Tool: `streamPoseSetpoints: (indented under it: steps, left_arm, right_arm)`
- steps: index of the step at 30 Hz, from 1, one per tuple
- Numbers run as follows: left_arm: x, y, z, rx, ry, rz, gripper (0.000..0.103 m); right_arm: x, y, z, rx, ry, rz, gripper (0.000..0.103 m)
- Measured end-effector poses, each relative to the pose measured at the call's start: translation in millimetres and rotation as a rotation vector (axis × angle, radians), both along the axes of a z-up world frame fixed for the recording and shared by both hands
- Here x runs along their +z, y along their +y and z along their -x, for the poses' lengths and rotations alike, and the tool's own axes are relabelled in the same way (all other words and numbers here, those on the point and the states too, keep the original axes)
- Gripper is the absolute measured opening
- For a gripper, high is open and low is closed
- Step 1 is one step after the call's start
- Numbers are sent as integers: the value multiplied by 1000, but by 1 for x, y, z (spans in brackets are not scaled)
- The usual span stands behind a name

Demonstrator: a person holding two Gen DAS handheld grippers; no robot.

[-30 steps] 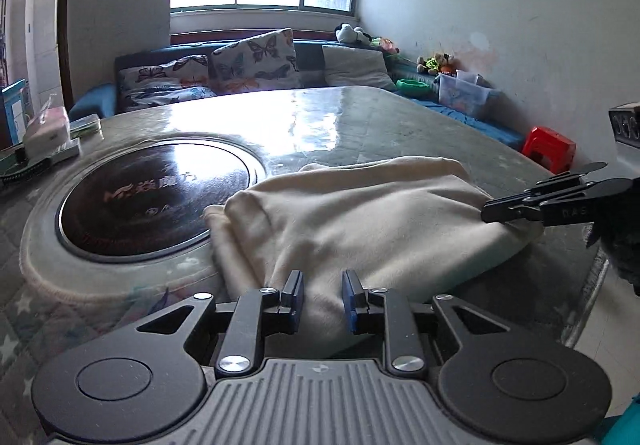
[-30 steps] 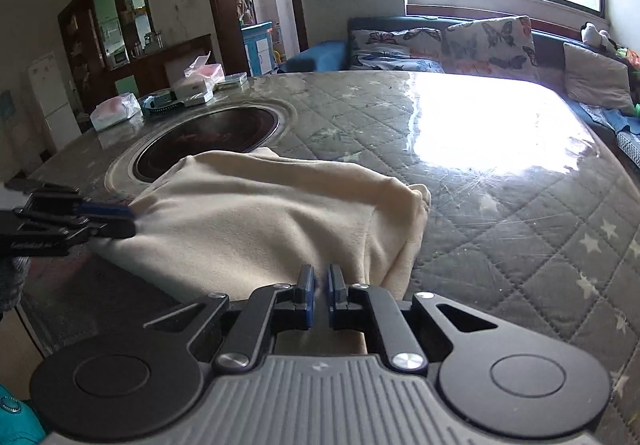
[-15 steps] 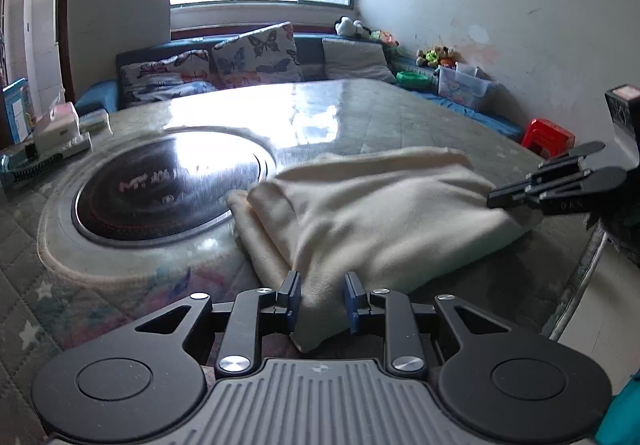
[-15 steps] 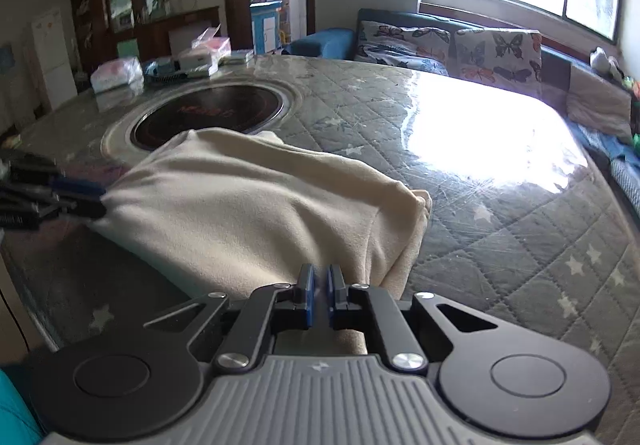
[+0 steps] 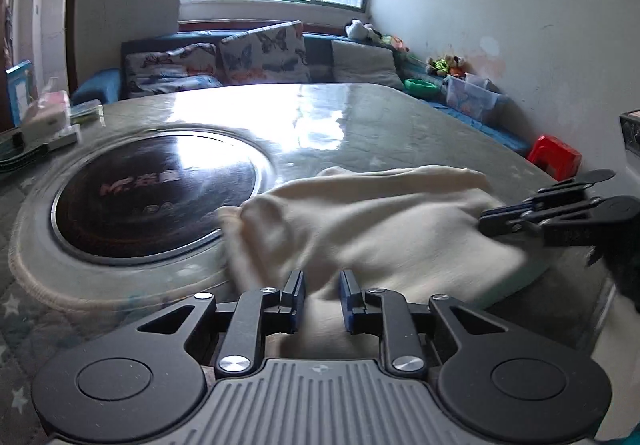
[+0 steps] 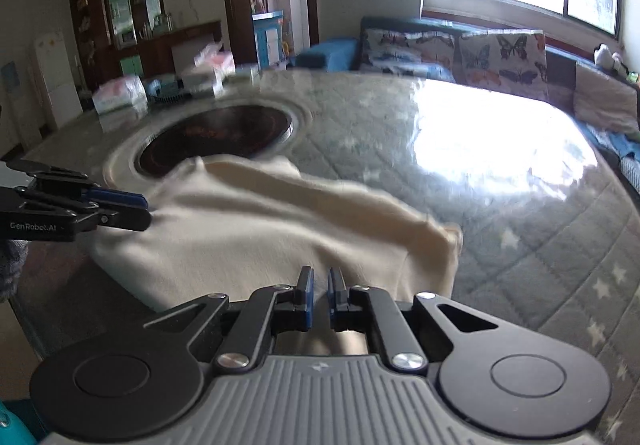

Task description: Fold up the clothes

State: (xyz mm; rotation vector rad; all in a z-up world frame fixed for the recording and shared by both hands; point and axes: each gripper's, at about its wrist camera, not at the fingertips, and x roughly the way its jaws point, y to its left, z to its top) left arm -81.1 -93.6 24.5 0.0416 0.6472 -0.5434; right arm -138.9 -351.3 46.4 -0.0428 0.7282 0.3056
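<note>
Cream garment (image 5: pixel 372 229) bunched on the round table (image 5: pixel 360 113), at 3 o'clock of the dark inset disc (image 5: pixel 156 193). Left gripper (image 5: pixel 322 293) parted slightly, cloth edge lying between the blue pads; pinch uncertain. Right gripper (image 6: pixel 319 291) nearly closed over the near hem, narrow gap showing. Only from the left wrist: red stool (image 5: pixel 554 157) at 3 o'clock. Only from the right wrist: dark cabinet (image 6: pixel 132 17) at 10 o'clock.
</note>
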Motion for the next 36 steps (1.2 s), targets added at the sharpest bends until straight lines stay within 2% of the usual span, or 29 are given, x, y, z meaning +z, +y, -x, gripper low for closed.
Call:
streamPoseSetpoints:
  steps: [7,13,17,18,19,24,31,36]
  left_arm:
    - [14,22,-18,61,39,52,22]
    - [2,15,-44,91,117,49,22]
    - [3,12,-47,101,117,66,19]
    - [3,10,-46,96,109,60,15]
    - [4,9,-44,90,91,51,6]
    - [15,4,-26,126,-65,-43,4]
    - [21,0,-26,114,-75,-49,6]
    - [26,-3,-27,105,-82,-54,9]
  right_arm:
    - [3,-2,-4,15,12,1,6]
    - [0,1,-6,18,10,2,7]
    - [-1,1,-6,21,11,1,7]
    - [-1,1,-6,21,11,1,7]
    - [-1,1,-7,22,11,1,7]
    - [-2,1,-6,21,8,3,7]
    - [-5,3,-3,30,-17,18,7]
    - [5,4,-7,30,-20,24,7]
